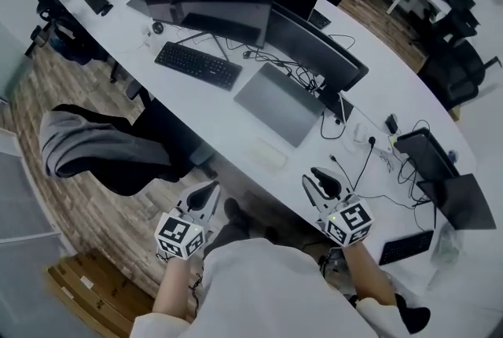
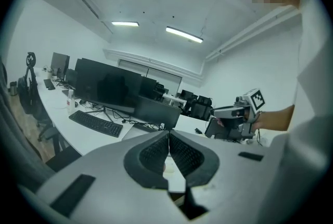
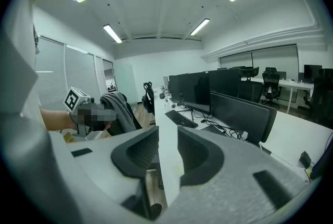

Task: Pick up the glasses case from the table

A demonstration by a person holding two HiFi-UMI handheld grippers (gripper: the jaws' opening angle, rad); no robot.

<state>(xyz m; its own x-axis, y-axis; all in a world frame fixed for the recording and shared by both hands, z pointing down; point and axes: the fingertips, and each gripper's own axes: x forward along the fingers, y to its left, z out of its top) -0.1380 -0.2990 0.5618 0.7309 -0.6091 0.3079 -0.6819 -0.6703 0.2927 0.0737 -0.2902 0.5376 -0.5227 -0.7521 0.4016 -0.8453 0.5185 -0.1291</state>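
Observation:
The glasses case (image 1: 267,153) is a pale, whitish oblong lying on the long white table (image 1: 236,136), close to its near edge and in front of a grey mat. My left gripper (image 1: 210,189) hangs off the table's edge, below and left of the case. Its jaws are shut with nothing in them, pads meeting in the left gripper view (image 2: 169,137). My right gripper (image 1: 318,181) is over the table's near edge, to the right of the case. Its jaws stand apart with nothing between them (image 3: 167,139). Neither gripper touches the case.
Behind the case lie a grey mat (image 1: 279,103), a black keyboard (image 1: 196,64), dark monitors (image 1: 208,2) and loose cables (image 1: 357,159). A chair draped with a grey jacket (image 1: 94,148) stands left of me. A laptop (image 1: 460,199) and another keyboard (image 1: 405,246) sit at the right.

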